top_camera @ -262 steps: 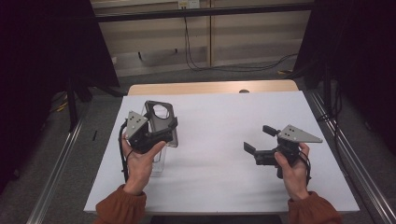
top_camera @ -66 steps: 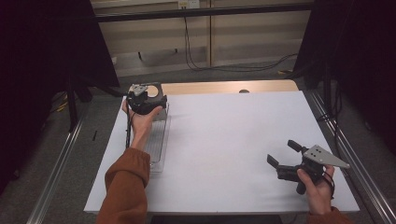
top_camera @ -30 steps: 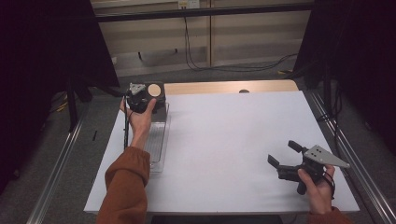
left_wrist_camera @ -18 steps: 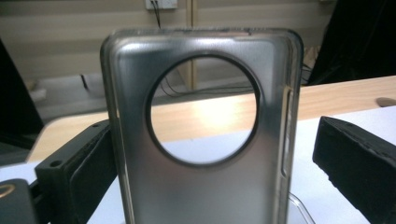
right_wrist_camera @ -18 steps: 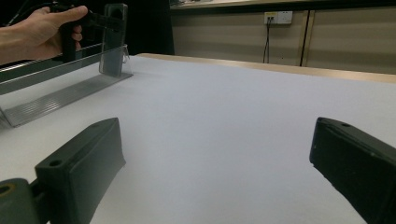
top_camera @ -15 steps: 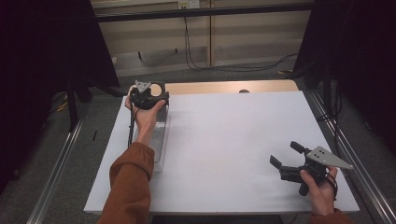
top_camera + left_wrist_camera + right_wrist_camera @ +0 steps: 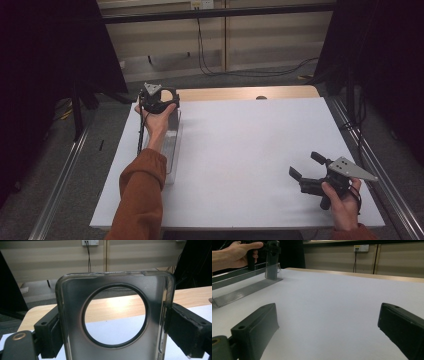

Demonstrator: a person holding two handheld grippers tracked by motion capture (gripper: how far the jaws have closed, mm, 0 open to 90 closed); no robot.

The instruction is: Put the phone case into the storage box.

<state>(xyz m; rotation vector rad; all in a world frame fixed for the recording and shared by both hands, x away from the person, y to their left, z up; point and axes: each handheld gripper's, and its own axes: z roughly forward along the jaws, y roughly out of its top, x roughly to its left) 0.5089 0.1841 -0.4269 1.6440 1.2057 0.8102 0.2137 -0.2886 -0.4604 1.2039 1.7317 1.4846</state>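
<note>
The left gripper (image 7: 159,97) is at the far left corner of the white bench (image 7: 250,160), held up by a hand in a rust-coloured sleeve (image 7: 140,195); its fingers (image 7: 48,336) have just been closing and now press on the two side edges of a clear phone case (image 7: 115,322), one on each side. The case stands upright between them, its smoky translucent back showing a large round camera opening ringed in black. In the right gripper view the case (image 7: 272,260) hangs just above the far end of a long clear ribbed tray (image 7: 244,291); whether its lower edge touches the tray I cannot tell. In the high view that tray (image 7: 172,145) lies along the left side of the bench, running from near to far. The right gripper (image 7: 310,175) is well apart at the near right, held low over the bench; its fingers (image 7: 254,332) stand wide apart with bare white surface between them.
</note>
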